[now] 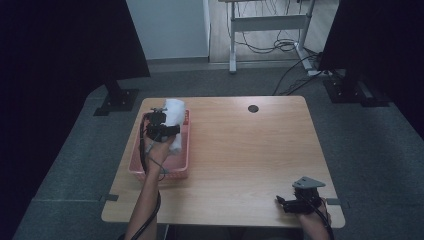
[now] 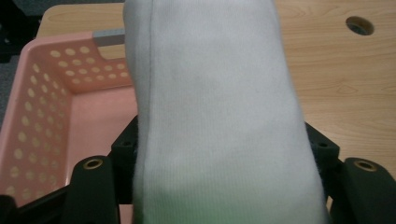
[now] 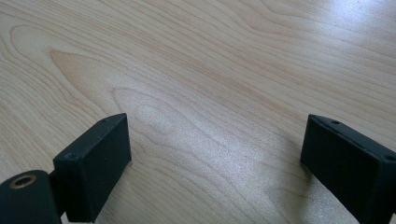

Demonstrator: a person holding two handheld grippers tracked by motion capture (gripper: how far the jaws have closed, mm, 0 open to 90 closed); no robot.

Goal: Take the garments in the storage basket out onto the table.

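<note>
Jaws of my left gripper (image 1: 161, 131) pinch a white rolled cloth (image 2: 219, 116) over the pink basket (image 2: 42, 121); right gripper (image 1: 300, 200) rests agape on the table (image 1: 240, 160). Cloth looks soft, light, probably squashy, so I'd grip mid-roll.

The white cloth (image 2: 215, 116) clamped in my left jaws hides the basket's (image 2: 46, 116) right wall and runs past the frame's top.

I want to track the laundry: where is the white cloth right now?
The white cloth is clamped in the left claw, above the pink basket at the table's left side in the high view.
</note>
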